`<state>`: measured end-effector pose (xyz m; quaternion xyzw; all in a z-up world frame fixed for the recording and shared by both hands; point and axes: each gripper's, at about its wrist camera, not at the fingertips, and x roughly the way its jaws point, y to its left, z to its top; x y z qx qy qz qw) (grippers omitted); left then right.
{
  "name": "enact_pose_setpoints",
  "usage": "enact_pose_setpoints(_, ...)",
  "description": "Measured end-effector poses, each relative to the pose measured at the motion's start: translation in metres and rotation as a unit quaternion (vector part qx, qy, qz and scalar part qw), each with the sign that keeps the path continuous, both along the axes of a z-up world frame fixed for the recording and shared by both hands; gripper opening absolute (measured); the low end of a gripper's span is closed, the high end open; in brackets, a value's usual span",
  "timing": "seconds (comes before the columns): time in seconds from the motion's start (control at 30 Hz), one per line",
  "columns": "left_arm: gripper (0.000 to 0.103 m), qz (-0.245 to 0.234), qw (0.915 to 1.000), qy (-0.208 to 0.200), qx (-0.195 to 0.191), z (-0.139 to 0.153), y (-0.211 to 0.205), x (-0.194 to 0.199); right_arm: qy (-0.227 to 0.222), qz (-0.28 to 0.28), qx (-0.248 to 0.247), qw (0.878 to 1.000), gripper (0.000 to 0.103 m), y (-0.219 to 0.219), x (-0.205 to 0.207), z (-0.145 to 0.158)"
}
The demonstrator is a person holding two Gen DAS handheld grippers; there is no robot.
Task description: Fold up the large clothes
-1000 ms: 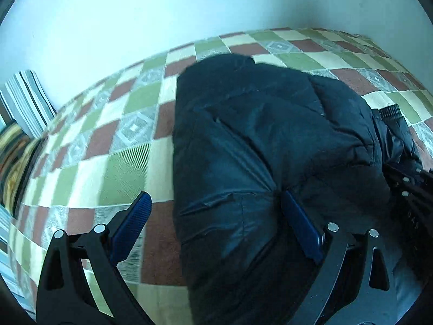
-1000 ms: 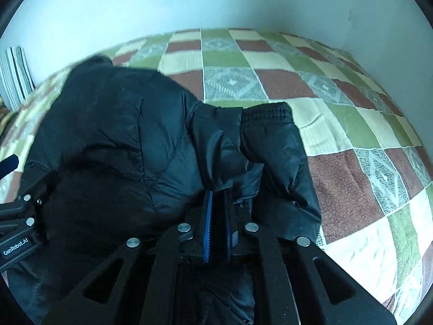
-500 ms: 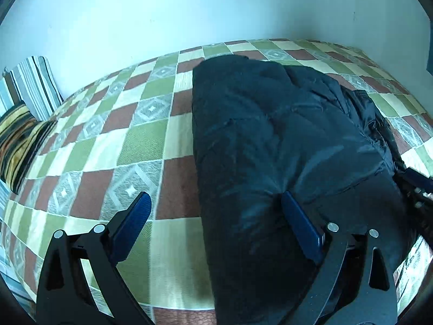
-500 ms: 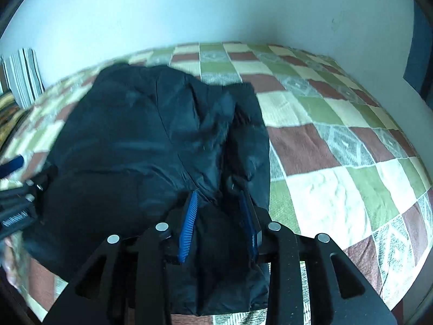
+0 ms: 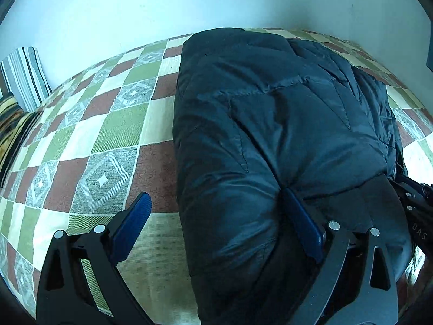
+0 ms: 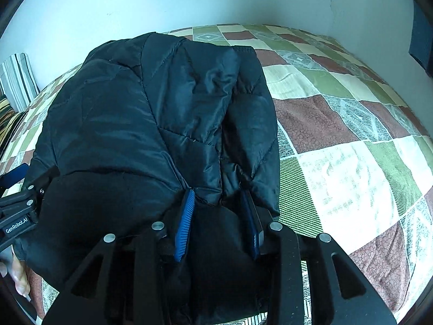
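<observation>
Jacket, folded on the bed: left claw spread, right claw partly parted around a fold, best withdrawn gently.

Black quilted jacket; green, maroon, cream checked bedspread; striped pillow.

wall: pale, plain | checked bedspread | striped pillow

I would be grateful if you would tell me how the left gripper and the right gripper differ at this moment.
The left gripper is spread wide; the right gripper stands much narrower. The left straddles the black jacket's edge, one finger over the checked bedspread; the right has jacket fabric between both fingers. Both have blue pads.
</observation>
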<state>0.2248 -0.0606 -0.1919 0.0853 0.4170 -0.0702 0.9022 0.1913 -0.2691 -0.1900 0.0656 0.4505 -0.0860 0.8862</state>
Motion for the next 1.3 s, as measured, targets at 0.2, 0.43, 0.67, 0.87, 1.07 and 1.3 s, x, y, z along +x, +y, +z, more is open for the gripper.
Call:
enact_pose_setpoints(0.2, 0.097, -0.001, 0.9995, -0.024, 0.02, 0.012, -0.004, -0.006, -0.009, -0.003, -0.007, 1.0, 0.037, 0.007, -0.008, 0.01)
enact_pose_setpoints(0.43, 0.097, 0.008, 0.999, -0.038, 0.02, 0.025, -0.002, -0.013, -0.026, -0.014, -0.016, 0.999, 0.047, 0.008, -0.017, 0.022)
enact_pose_setpoints(0.67, 0.097, 0.013, 0.9984, -0.049, 0.026, 0.036, 0.0, -0.021, -0.034, -0.019, -0.018, 0.999, 0.054, 0.003, -0.019, 0.035)
enact_pose_setpoints(0.87, 0.097, 0.01, 0.9984, -0.054, 0.01, 0.05, 0.002, -0.031, -0.043, -0.021, -0.019, 0.999, 0.06, 0.003, -0.026, 0.047)
enact_pose_setpoints(1.07, 0.097, 0.01, 0.9975, -0.07, 0.006, 0.067, 0.002, -0.042, -0.055, -0.019, -0.017, 0.998, 0.061, 0.005, -0.033, 0.064)
enact_pose_setpoints(1.3, 0.098, 0.019, 0.9963, -0.083, -0.014, 0.092, 0.01, -0.056, -0.079, -0.014, -0.02, 0.997, 0.066, 0.012, -0.046, 0.093)
